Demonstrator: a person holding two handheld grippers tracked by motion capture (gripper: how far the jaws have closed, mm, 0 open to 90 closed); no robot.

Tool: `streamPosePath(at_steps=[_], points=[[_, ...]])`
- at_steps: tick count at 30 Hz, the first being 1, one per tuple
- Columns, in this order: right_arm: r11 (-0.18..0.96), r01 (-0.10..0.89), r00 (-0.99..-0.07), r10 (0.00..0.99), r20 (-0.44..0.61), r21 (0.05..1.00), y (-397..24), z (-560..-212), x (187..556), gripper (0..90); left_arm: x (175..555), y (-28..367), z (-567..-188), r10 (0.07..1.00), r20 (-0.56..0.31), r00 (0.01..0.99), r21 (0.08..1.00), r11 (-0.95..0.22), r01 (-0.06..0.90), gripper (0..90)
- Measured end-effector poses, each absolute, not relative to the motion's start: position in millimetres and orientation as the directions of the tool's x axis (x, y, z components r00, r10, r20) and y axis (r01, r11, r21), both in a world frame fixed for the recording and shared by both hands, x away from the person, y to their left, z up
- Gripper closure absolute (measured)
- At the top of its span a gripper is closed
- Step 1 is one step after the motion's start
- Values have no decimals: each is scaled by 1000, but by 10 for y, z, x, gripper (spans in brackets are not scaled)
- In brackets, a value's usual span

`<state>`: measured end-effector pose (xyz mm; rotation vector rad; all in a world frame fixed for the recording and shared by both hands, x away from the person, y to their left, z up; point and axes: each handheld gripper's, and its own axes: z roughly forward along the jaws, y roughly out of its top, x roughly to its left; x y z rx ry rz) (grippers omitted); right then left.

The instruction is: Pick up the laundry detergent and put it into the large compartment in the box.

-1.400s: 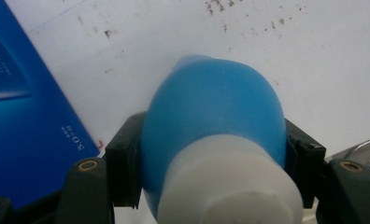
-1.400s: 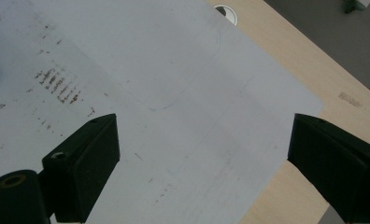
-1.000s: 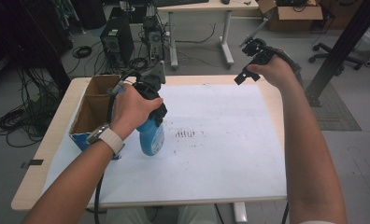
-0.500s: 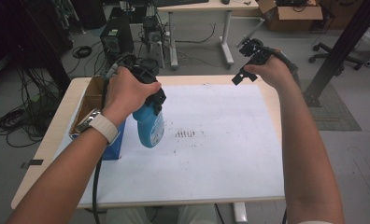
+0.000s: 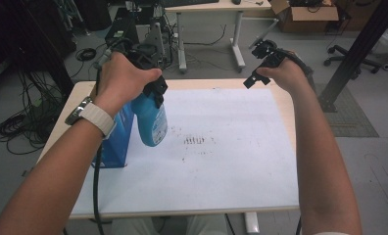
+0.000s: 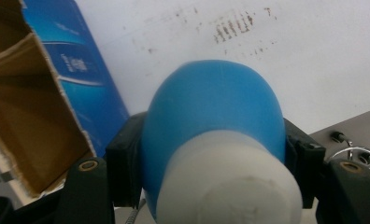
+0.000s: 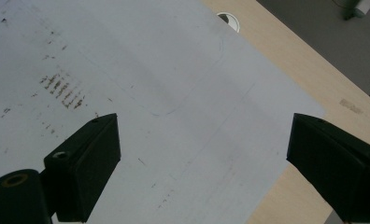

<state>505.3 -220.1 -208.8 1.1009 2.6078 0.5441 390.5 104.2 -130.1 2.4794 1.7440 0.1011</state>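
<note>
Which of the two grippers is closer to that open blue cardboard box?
The left. The left gripper, clamped on a blue bottle, hangs just above the blue box at the table's left edge. The right gripper, jaws open and empty, is over the far right corner, well away from the box.

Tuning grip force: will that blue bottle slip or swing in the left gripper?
Probably slippery: the blue bottle looks smooth and rounded where the left gripper clamps it. It hangs by its neck, so it may swing. Likely rigid plastic; no denting visible.
</note>
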Motion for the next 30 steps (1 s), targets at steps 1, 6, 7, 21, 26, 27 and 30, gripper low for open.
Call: streamPosePath(at_steps=[1, 6, 7, 21, 26, 27, 30], points=[[642, 631, -679, 728, -90, 435, -2200, -2087, 5051, 96, 3907, 1060, -1269, 942, -3, 336, 128, -332, 934, 374], [642, 630, -679, 728, -91, 438, -2197, -2082, 5051, 96, 3927, 1194, -1090, 954, -4, 299, 137, -296, 945, 374], [642, 630, -679, 728, -91, 438, -2197, -2082, 5051, 96, 3927, 1194, -1090, 954, -4, 299, 137, -296, 945, 374], [641, 626, -677, 729, -97, 444, -2202, -2057, 5055, 96, 3957, 1619, -706, 983, 4, 183, 188, -181, 965, 374], [641, 628, -676, 730, -98, 441, -2208, -2057, 5057, 96, 3962, 1713, -649, 987, 13, 163, 190, -162, 968, 374], [642, 628, -677, 730, -98, 440, -2208, -2058, 5056, 96, 3967, 1739, -639, 987, 14, 158, 187, -157, 970, 374], [645, 625, -678, 728, -103, 439, -2201, -2061, 5054, 96, 3987, 1824, -626, 991, 15, 133, 195, -134, 972, 374]])
